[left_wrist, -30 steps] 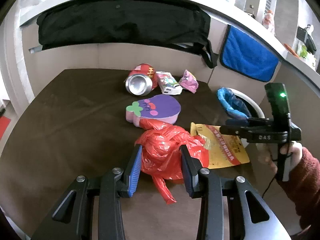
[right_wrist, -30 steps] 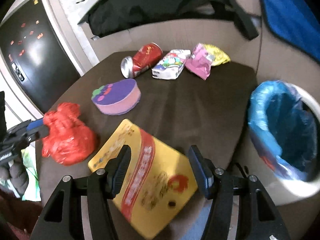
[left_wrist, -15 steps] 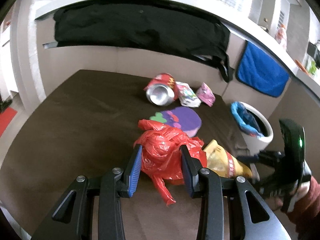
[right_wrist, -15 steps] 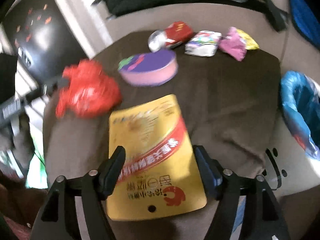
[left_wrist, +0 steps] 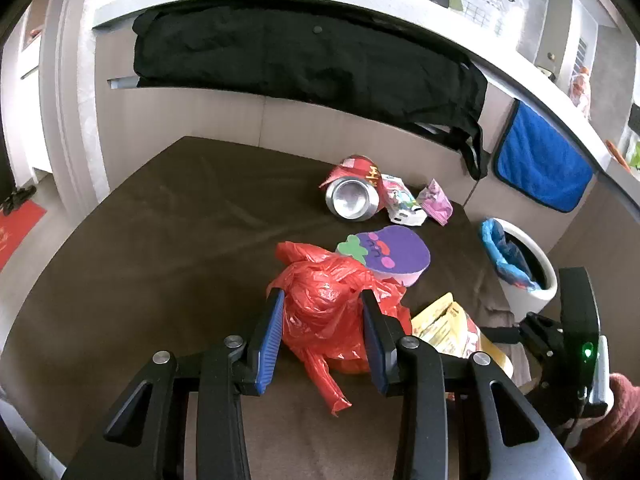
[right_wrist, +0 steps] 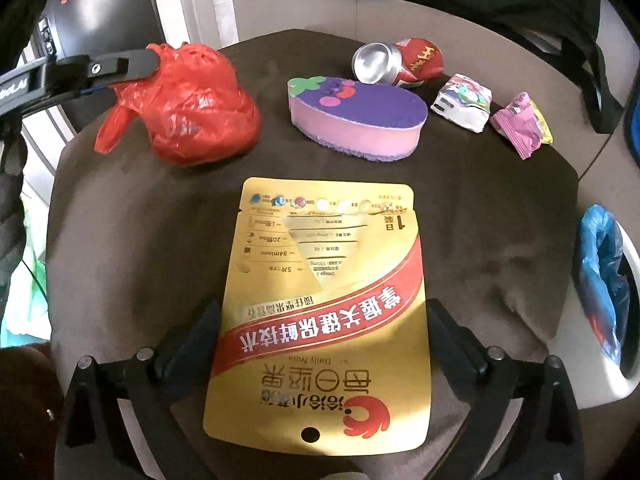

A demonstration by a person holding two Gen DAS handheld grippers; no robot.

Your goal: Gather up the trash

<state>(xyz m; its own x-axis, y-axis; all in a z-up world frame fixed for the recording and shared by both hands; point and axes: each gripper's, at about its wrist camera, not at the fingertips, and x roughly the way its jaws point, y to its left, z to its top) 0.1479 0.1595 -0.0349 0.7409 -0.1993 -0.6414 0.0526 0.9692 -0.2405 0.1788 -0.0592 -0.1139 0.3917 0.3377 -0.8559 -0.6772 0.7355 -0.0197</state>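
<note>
My left gripper (left_wrist: 322,328) is shut on a crumpled red plastic bag (left_wrist: 332,308), which rests on the brown table; the bag also shows in the right wrist view (right_wrist: 196,108). My right gripper (right_wrist: 322,340) is open, its jaws on either side of a flat gold snack pouch (right_wrist: 324,312) that lies on the table. The pouch shows partly in the left wrist view (left_wrist: 452,328). A white bin with a blue liner (left_wrist: 516,268) stands beside the table on the right; it also shows in the right wrist view (right_wrist: 604,280).
On the brown table (left_wrist: 160,240) lie a crushed red can (right_wrist: 396,64), a purple and pink sponge (right_wrist: 356,120), a white wrapper (right_wrist: 464,102) and a pink wrapper (right_wrist: 520,124). A black bag (left_wrist: 304,52) and a blue cloth (left_wrist: 540,164) hang on the wall behind.
My right gripper has swung round to line up with the gold pouch, jaws now straddling it. My left gripper keeps the red bag and has drawn back a little.
</note>
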